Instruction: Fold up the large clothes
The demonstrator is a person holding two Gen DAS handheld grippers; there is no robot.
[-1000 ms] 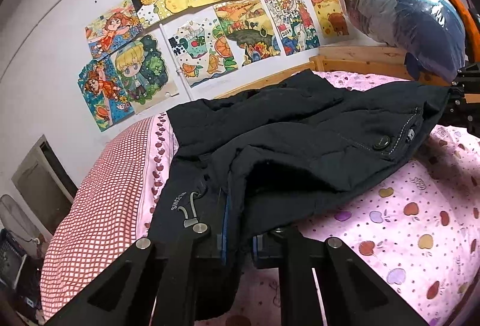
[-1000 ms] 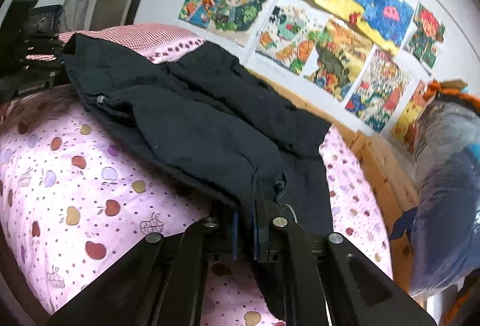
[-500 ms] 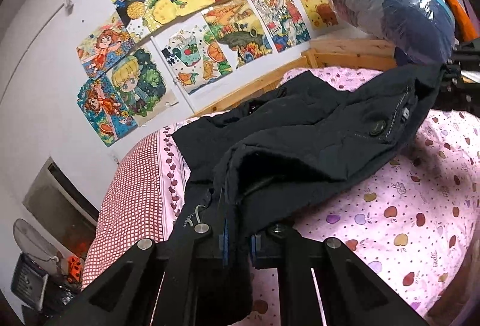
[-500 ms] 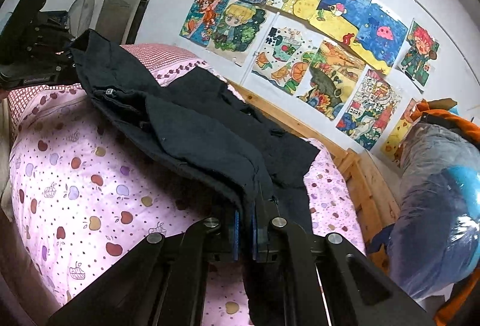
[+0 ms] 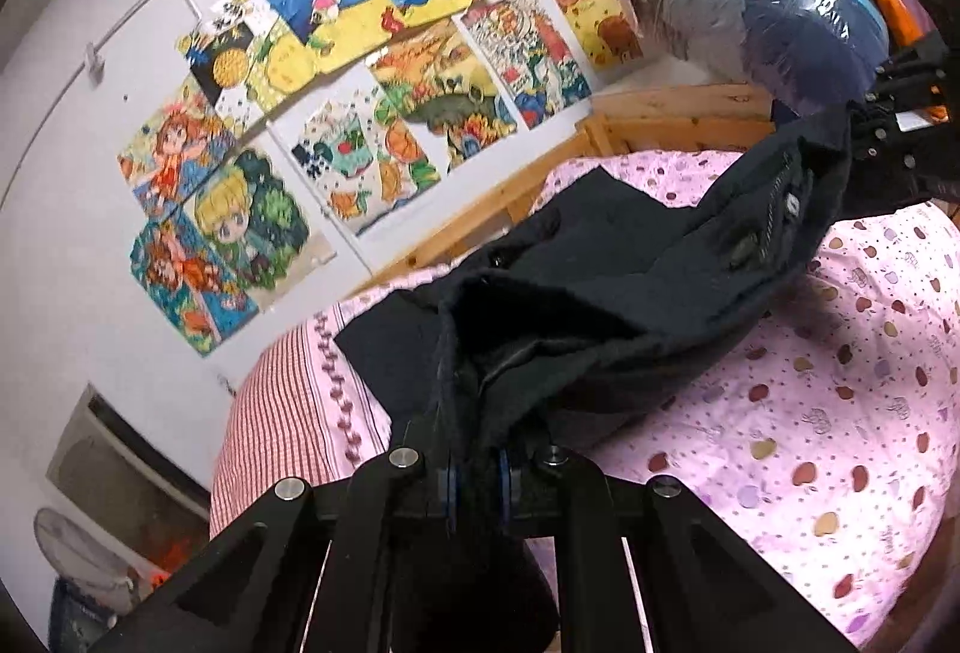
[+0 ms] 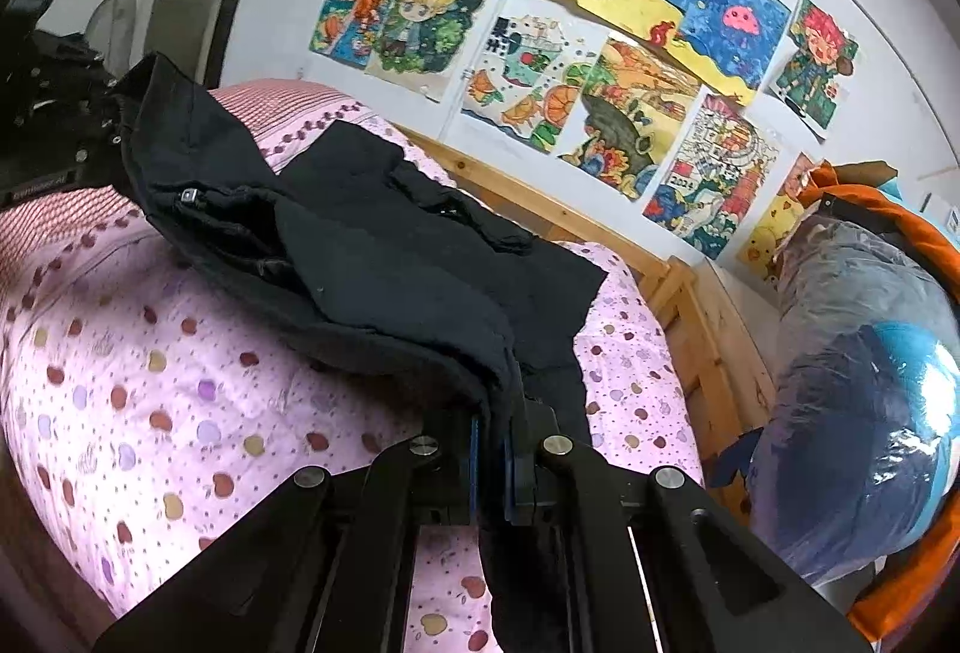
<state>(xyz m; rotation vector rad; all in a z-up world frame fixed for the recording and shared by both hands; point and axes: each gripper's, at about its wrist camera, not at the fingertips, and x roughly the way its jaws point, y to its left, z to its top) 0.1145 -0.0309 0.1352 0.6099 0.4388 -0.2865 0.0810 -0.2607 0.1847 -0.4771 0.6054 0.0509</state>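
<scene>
Black jacket [image 5: 630, 281] is held stretched above a bed covered by a pink apple-print sheet [image 5: 840, 413], its far part draped on the bedding. One edge is clamped between the closed jaws of the left tool [image 5: 474, 473]; the opposite edge is clamped by the right tool [image 6: 492, 455], with cloth hanging below each. Colourful drawings [image 6: 600, 53] are taped to the white wall, and bagged bedding [image 6: 870, 353] is piled at the bed's end.
</scene>
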